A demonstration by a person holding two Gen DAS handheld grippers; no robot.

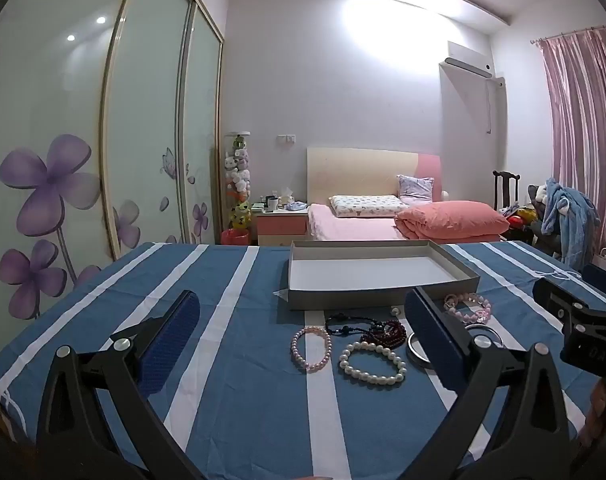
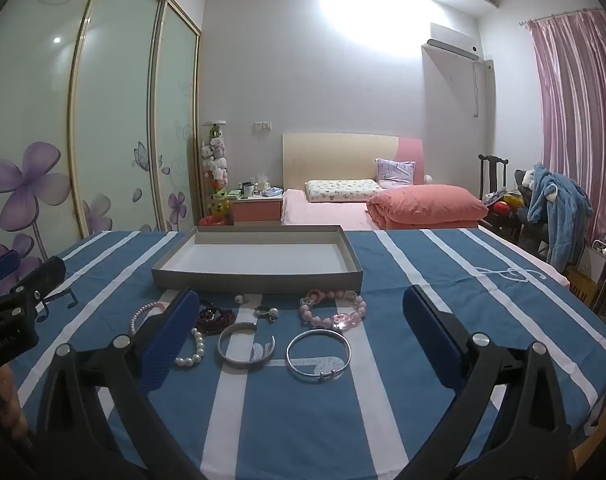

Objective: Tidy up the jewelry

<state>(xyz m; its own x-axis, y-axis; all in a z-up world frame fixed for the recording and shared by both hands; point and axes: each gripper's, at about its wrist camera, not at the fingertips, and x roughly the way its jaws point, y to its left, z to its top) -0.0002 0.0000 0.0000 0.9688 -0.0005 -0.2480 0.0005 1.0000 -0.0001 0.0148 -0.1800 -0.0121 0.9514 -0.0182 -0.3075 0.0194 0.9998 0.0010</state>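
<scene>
The left gripper (image 1: pixel 303 332) is spread wide and holds nothing; its blue pads (image 1: pixel 169 344) stand above the striped cloth (image 1: pixel 231 400), well short of the tray (image 1: pixel 383 296). The right gripper (image 2: pixel 303 332) is likewise wide apart and empty, hovering in front of the same tray (image 2: pixel 255 280).

All the jewelry lies on the cloth on the near side of the tray, none inside it. In the left view, a pink pearl bracelet (image 1: pixel 310 348) sits nearest the tray's front left, with a white pearl bracelet (image 1: pixel 373 363) beside it and a tangle of dark red beads (image 1: pixel 383 330) between them and the tray. A chunky pink bead bracelet (image 1: pixel 467 307) lies just before the tray's right front corner.

In the right view, an open silver cuff (image 2: pixel 245 345) and a thin silver bangle (image 2: pixel 318 354) lie side by side, farthest from the tray. A pearl ring (image 2: pixel 266 312) and a small pearl stud (image 2: pixel 240 299) rest close to the tray's front wall.
</scene>
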